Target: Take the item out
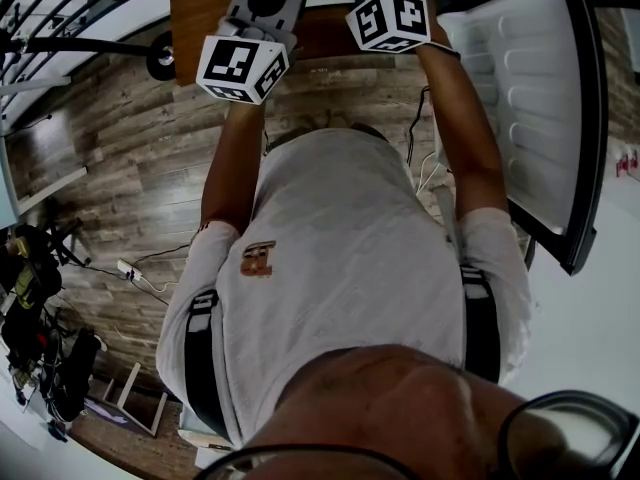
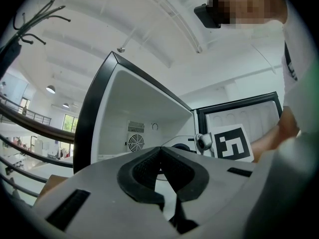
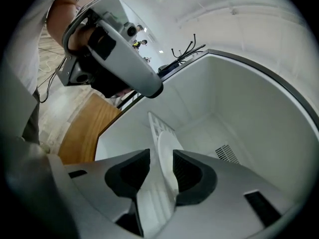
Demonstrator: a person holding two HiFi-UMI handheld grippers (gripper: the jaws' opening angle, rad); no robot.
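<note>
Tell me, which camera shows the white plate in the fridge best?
The right gripper view: the plate lies on a rack inside the fridge, between the right gripper's open jaws. The head view cuts off the fridge's inside; the left gripper view shows no plate clearly.

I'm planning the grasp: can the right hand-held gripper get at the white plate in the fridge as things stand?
Probably yes: the right hand-held gripper stands open with the white plate edge-on between its jaws, and nothing else blocks it.

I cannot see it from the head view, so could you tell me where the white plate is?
In the right gripper view, the white plate sits on the white rack inside the fridge, between the right gripper's open jaws.
</note>
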